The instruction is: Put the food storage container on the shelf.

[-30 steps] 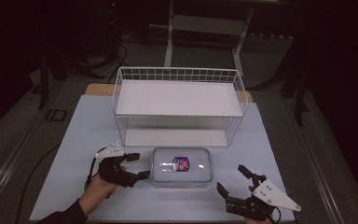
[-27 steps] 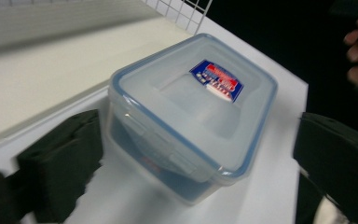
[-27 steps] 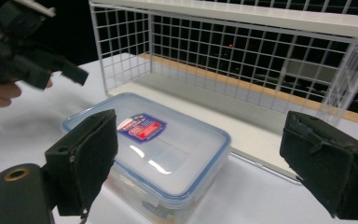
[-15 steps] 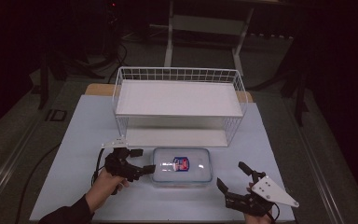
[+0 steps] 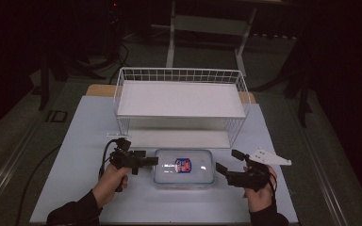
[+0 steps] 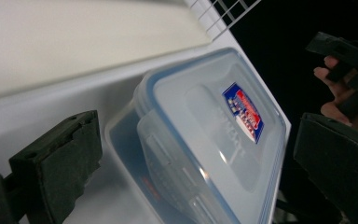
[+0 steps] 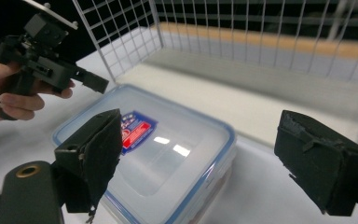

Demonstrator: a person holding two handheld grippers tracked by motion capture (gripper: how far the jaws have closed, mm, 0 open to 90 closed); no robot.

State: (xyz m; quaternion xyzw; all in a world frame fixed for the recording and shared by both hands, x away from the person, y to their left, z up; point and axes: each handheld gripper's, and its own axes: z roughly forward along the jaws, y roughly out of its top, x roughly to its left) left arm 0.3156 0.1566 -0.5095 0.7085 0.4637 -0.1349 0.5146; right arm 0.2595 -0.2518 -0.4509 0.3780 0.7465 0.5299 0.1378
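High view: plastic container (image 5: 184,166) seen on table (image 5: 75,141), just before wire basket (image 5: 181,101). Left gripper (image 5: 152,160) at container's left, right gripper (image 5: 227,162) at its right; both spread wide, nothing grasped.

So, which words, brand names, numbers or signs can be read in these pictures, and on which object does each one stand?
Label on the lid of the clear plastic food container: a blue and red sticker with white print, too blurred to read in the left gripper view, the right gripper view and the high view.
White wire basket shelf: no text.
Left gripper and right gripper: no readable marking.
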